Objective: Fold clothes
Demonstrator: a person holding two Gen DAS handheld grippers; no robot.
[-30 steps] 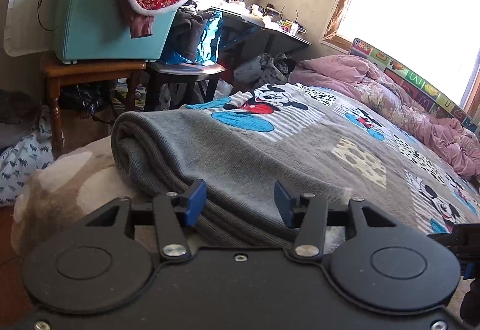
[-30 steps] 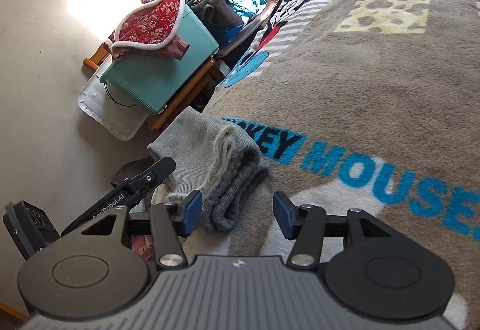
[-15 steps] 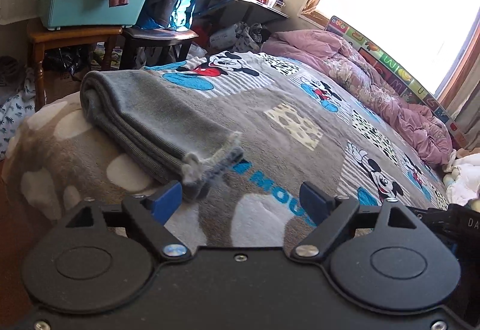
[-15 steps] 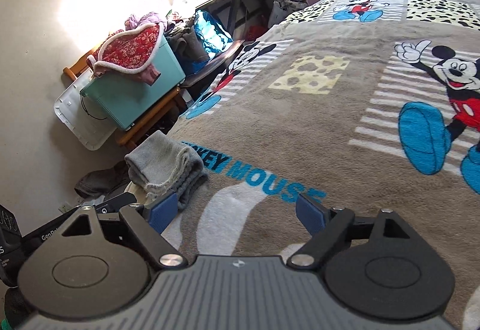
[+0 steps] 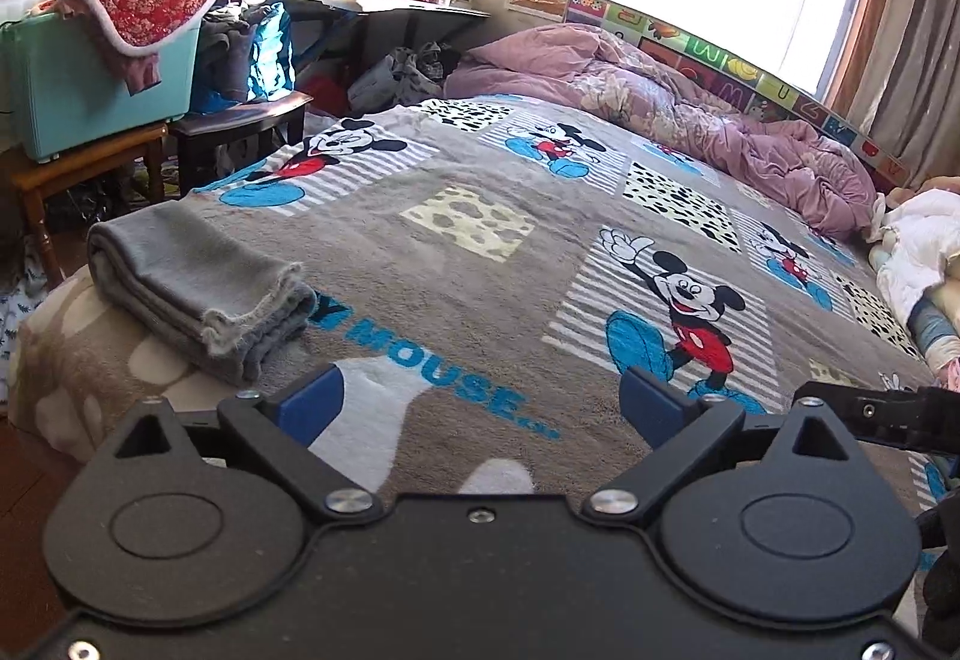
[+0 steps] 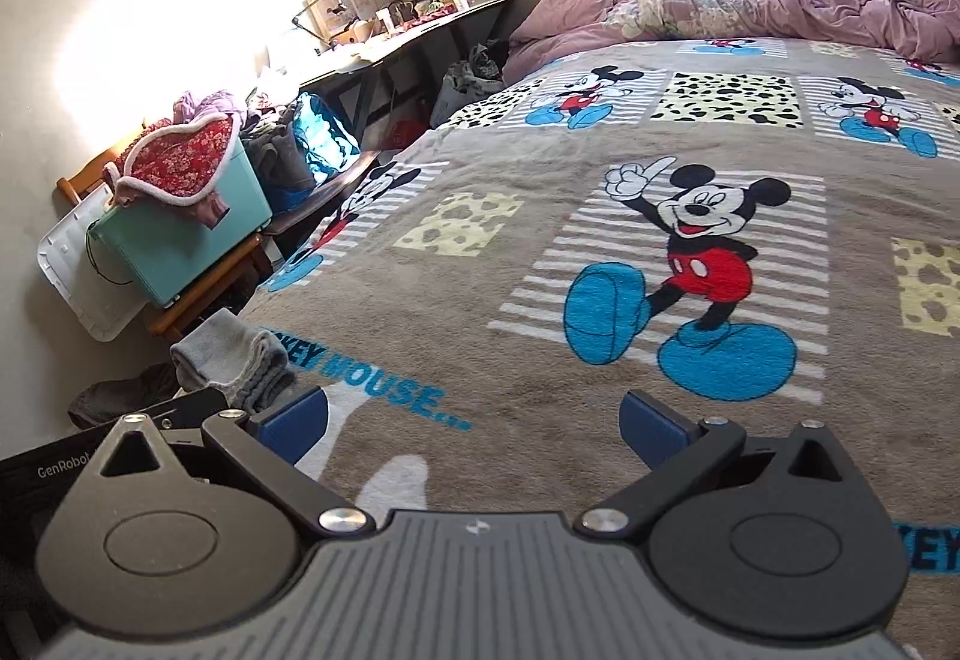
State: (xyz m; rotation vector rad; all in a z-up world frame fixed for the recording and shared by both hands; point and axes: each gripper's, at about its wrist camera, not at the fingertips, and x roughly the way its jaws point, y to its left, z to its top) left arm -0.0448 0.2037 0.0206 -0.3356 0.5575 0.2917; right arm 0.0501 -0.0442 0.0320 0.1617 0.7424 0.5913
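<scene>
One grey garment folded thick, frayed edge, on blanket

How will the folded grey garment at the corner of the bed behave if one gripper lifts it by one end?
The folded grey garment is probably floppy: soft knit layers, frayed edge, nothing stiff. Lifted by one end, the stacked folds would likely sag and open. It looks light, and should not slide much on the fleecy blanket.
</scene>
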